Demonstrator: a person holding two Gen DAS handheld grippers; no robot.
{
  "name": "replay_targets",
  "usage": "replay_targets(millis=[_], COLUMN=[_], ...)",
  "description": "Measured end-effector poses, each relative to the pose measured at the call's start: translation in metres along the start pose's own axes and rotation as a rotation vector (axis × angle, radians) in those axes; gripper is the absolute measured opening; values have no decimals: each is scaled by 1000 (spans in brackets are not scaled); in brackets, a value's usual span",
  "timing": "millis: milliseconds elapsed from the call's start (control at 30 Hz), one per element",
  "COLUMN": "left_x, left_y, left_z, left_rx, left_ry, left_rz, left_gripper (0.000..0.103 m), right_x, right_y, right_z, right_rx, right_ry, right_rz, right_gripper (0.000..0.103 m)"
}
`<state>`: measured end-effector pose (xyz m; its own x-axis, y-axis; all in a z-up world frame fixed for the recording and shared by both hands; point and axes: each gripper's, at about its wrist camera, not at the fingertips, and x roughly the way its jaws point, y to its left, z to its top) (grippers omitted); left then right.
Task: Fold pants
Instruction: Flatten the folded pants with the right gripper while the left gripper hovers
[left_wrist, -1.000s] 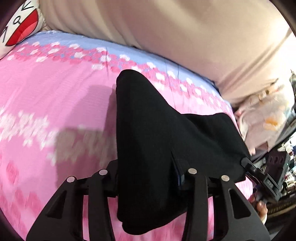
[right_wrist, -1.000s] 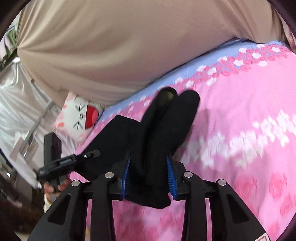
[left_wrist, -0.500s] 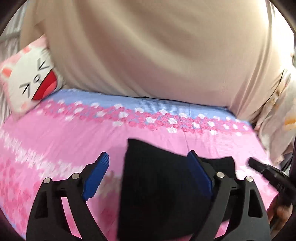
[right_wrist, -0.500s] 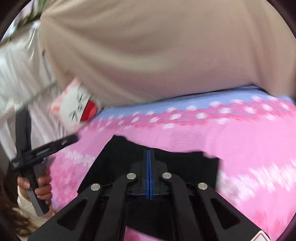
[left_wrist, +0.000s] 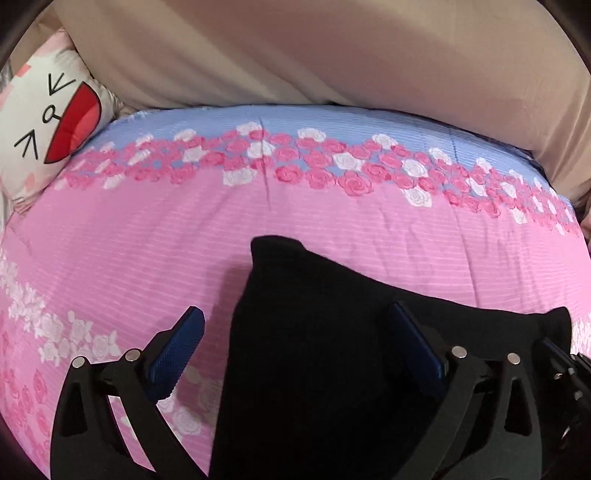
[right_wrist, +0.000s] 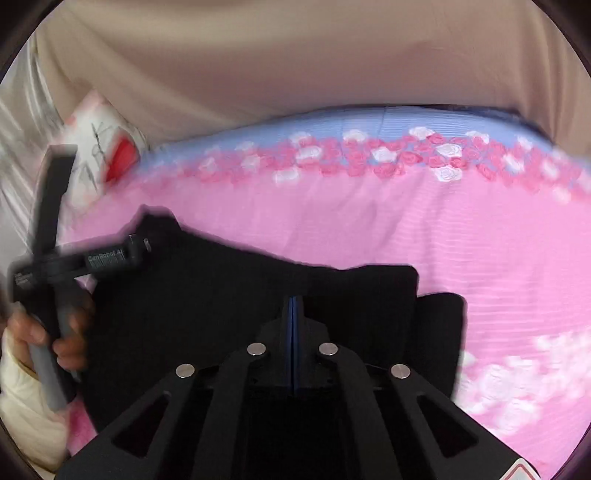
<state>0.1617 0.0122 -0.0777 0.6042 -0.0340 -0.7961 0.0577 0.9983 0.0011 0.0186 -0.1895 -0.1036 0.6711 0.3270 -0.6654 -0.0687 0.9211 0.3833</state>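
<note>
The black pants (left_wrist: 325, 362) lie folded flat on the pink flowered bed cover (left_wrist: 332, 229). My left gripper (left_wrist: 295, 343) is open, its blue pads wide apart over the left part of the pants, holding nothing. In the right wrist view the pants (right_wrist: 229, 295) spread from the left to the middle. My right gripper (right_wrist: 292, 306) is shut, blue pads pressed together with no cloth between them, just above the pants. The left gripper body (right_wrist: 74, 258) and the hand holding it show at the left there.
A white cushion with a red-mouthed cartoon face (left_wrist: 48, 122) lies at the bed's far left corner. A beige curtain (left_wrist: 332, 48) hangs behind the bed. Bare pink cover lies beyond and to both sides of the pants.
Both grippers let go of the pants, which dropped flat onto the bed. The left gripper opened wide; the right one closed empty. Both pulled back slightly.
</note>
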Motion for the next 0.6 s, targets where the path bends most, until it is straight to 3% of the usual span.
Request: replay_targets(millis=[33, 100, 233, 333, 433, 600], left_x=[-6, -26, -59, -69, -71, -78], left_y=[1, 1, 1, -1, -4, -5], left_z=[-1, -8, -26, -39, -50, -64], left_rx=[14, 41, 78, 88, 110, 127], left_ry=[-19, -56, -100, -78, -51, -46], left_rz=[11, 26, 42, 18, 16, 34], left_gripper=[97, 97, 97, 97, 97, 97], right_x=[-15, -37, -43, -30, -51, -83], right_y=[6, 22, 21, 9, 1, -21], right_z=[0, -5, -31, -49, -48, -48], right_rx=[-4, -60, -61, -42, 24, 56], right_ry=[-37, -93, -46, -4, -31, -87], right_rz=[-11, -16, -20, -25, 28, -1], right_gripper=[0, 10, 10, 7, 5, 9])
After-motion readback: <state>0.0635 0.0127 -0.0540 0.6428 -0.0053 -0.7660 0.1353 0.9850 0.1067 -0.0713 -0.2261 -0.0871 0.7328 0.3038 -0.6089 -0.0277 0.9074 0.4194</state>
